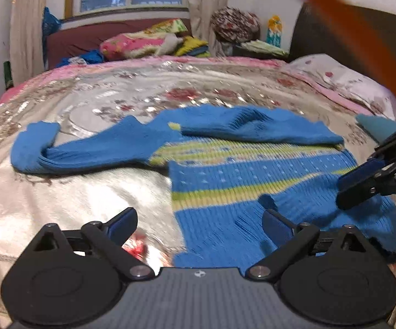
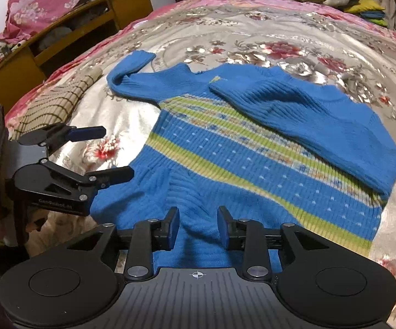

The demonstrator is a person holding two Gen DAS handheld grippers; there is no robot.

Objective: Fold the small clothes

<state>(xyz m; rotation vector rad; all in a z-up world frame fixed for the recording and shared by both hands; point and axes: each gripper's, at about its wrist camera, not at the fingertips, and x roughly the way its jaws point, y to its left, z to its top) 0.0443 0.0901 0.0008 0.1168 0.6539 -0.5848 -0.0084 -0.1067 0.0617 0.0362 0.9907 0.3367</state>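
The blue striped sweater (image 2: 252, 148) lay flat on the bed (image 2: 252, 33), one sleeve (image 2: 302, 112) folded across the chest, the other sleeve (image 1: 88, 148) stretched out to the side w/ its cuff curled. Best next: grab that loose sleeve near the cuff, lay it straight across the body, then lift the hem w/ both grippers evenly so the fold stays square. Right gripper (image 2: 198, 227) angled steeply down over the hem, fingers apart w/ a ridge of knit between them, not clamped. Left gripper (image 1: 199, 220) tilted down at the sweater's side edge, fingers wide apart, holding nothing.
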